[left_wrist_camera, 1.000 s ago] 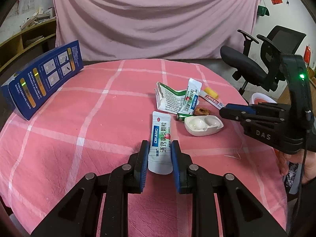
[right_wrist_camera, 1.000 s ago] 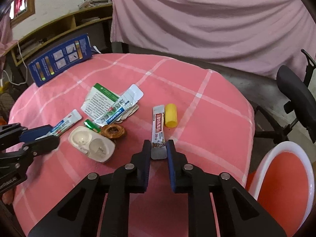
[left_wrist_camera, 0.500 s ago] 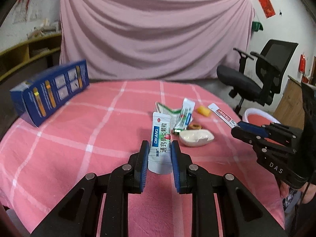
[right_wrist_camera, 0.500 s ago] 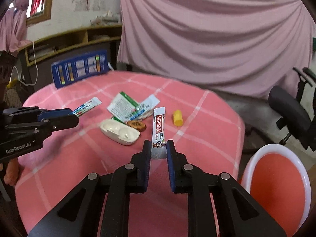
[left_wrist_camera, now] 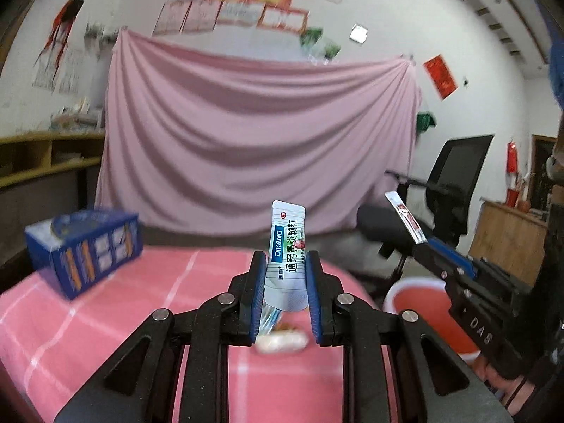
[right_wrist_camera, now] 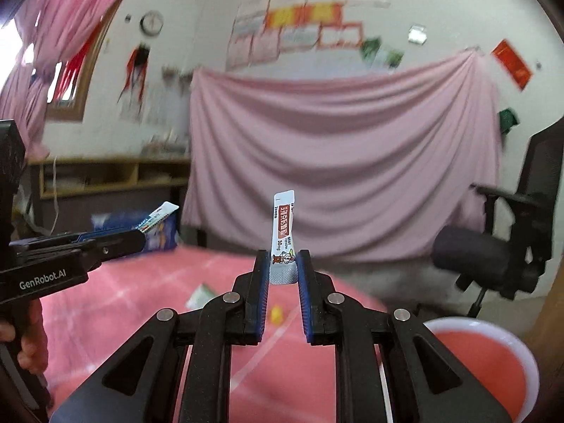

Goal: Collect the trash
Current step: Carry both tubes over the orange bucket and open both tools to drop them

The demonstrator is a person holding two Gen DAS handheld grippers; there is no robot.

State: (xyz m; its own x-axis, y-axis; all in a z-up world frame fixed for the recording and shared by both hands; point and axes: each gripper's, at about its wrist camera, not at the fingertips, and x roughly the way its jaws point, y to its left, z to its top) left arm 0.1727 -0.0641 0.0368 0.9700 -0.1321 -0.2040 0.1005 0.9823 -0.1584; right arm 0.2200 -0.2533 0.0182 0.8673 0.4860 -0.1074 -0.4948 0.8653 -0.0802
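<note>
My left gripper is shut on a white and blue DIKANG sachet, held upright in the air above the pink table. My right gripper is shut on a narrow white and red sachet, also lifted high. Each gripper shows in the other's view: the right one at the right with its sachet, the left one at the left with its sachet. A white blister tray, a green-white packet and a yellow piece lie on the table.
A red bin with a white rim stands low to the right of the table; it also shows in the left wrist view. A blue box stands at the table's far left. A black office chair is behind the bin.
Both grippers have risen and tilted up with their sachets, so the table has dropped low in both views and the wall fills them.
</note>
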